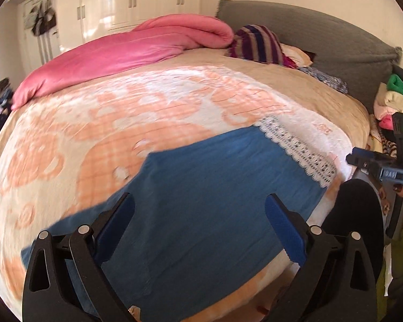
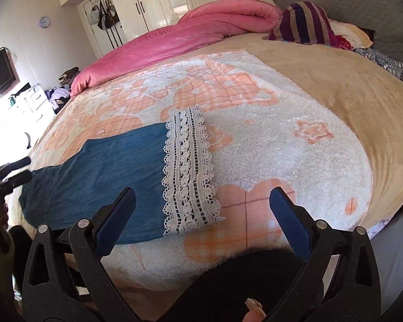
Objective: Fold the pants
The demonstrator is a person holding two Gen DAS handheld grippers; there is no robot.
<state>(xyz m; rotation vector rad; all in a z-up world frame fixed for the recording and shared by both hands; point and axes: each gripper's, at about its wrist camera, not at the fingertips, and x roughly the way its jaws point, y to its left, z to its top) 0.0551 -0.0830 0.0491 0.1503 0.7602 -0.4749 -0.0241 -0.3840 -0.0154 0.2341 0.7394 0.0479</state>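
Blue pants [image 1: 201, 196] with a white lace hem [image 1: 301, 147] lie flat on a peach and white blanket [image 1: 121, 123] near the bed's front edge. In the right wrist view the pants [image 2: 104, 166] stretch leftward and the lace hem [image 2: 188, 171] lies at centre. My left gripper [image 1: 200, 209] is open, hovering above the blue cloth and holding nothing. My right gripper [image 2: 202, 204] is open, hovering over the lace hem end and empty. It also shows at the right edge of the left wrist view [image 1: 373, 163]. The left gripper shows at the left edge of the right wrist view [image 2: 16, 171].
A pink duvet [image 1: 137, 51] is bunched at the far side of the bed. A striped pillow [image 1: 258, 43] lies by the grey headboard [image 1: 322, 37]. A pile of clothes [image 1: 392, 99] sits at the right. White wardrobes [image 2: 180, 0] stand behind the bed.
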